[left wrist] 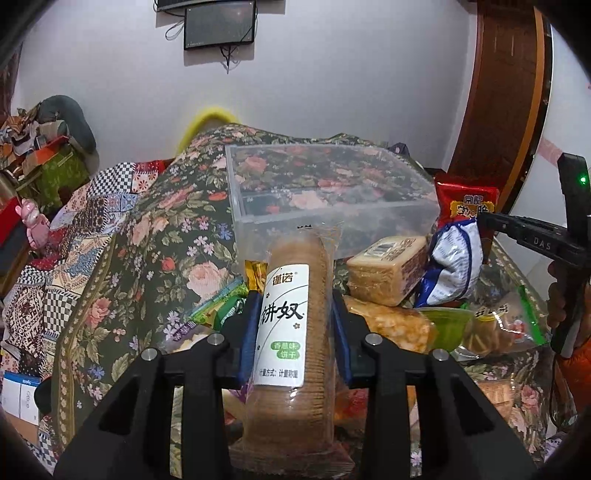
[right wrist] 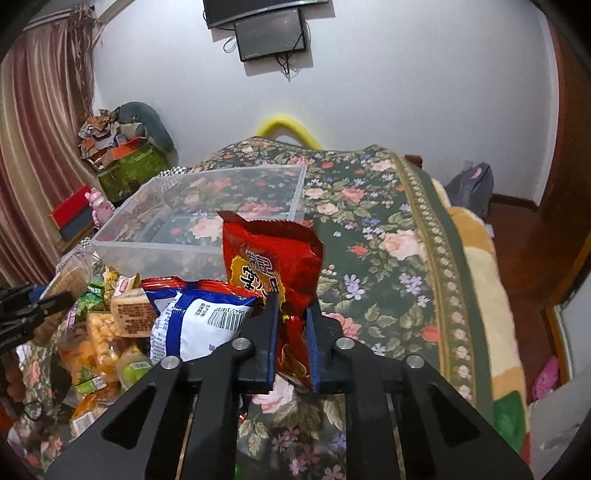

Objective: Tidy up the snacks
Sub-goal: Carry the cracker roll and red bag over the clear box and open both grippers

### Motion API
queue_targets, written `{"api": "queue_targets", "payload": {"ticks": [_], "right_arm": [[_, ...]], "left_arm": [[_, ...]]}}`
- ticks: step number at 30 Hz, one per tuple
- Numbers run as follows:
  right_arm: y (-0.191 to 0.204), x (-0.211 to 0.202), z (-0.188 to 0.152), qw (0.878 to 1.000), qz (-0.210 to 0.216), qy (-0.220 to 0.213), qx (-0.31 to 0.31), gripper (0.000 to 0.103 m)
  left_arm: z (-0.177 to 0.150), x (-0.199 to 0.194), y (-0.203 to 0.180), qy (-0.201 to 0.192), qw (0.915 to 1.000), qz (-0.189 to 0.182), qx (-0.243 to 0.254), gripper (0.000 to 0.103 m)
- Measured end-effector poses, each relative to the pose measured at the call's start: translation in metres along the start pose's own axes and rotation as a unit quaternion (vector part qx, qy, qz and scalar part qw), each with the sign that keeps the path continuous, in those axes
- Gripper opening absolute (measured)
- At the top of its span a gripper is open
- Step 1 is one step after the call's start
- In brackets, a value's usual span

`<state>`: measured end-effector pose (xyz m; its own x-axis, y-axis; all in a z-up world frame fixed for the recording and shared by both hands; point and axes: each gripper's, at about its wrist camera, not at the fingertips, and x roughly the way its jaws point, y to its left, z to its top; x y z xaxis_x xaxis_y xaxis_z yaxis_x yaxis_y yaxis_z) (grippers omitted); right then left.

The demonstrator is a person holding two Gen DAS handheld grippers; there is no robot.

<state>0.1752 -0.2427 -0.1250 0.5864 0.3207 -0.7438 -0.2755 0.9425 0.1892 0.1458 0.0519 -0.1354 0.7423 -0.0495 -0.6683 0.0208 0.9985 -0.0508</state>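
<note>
Clamping from both sides, the blue-padded fingers (left wrist: 248,325) of the left gripper (left wrist: 295,325) hold a long clear-wrapped sleeve of round brown biscuits with a white label (left wrist: 295,332), the jaws spread only as wide as the sleeve and pressed against its middle. The sleeve points forward along the fingers, its far end toward a clear rectangular plastic storage box (left wrist: 325,218) that sits on the dark green floral cloth (left wrist: 155,236).

The right gripper (right wrist: 291,317) is nearly closed, its two blue pads pinching the lower part of a crinkled red foil snack bag with yellow lettering (right wrist: 273,258), which stands upright between them, its serrated top edge in front of the box's near wall (right wrist: 159,254). In the left wrist view the same red bag (left wrist: 466,201) shows at the tip of the right gripper (left wrist: 487,220), to the right of the box.

Just left of the right gripper's fingers, a blue and white plastic snack bag with a barcode (right wrist: 192,317) leans against the red bag. Beyond it lies a heap of loose snacks: a tan wrapped rectangular cake block (left wrist: 388,269), a clear packet of pale orange puffed pieces (left wrist: 391,325), a small green jelly cup (left wrist: 448,325), a green-edged clear bag of biscuits (left wrist: 498,325), and a green and yellow wrapped bar (left wrist: 218,306). The pile lies on the cloth, between the two grippers and just in front of the box.

On the white wall behind hangs a dark flat screen (left wrist: 219,26).
</note>
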Motion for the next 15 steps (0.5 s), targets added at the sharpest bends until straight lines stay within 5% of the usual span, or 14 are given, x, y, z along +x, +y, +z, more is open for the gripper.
{"api": "queue_targets", "payload": {"ticks": [15], "right_arm": [[0.007,-0.046,0.028,0.997,-0.026,-0.068,-0.012,0.010]], "left_arm": [[0.035,-0.028,0.003,-0.047,0.9989,-0.003,-0.004,0.036]]}}
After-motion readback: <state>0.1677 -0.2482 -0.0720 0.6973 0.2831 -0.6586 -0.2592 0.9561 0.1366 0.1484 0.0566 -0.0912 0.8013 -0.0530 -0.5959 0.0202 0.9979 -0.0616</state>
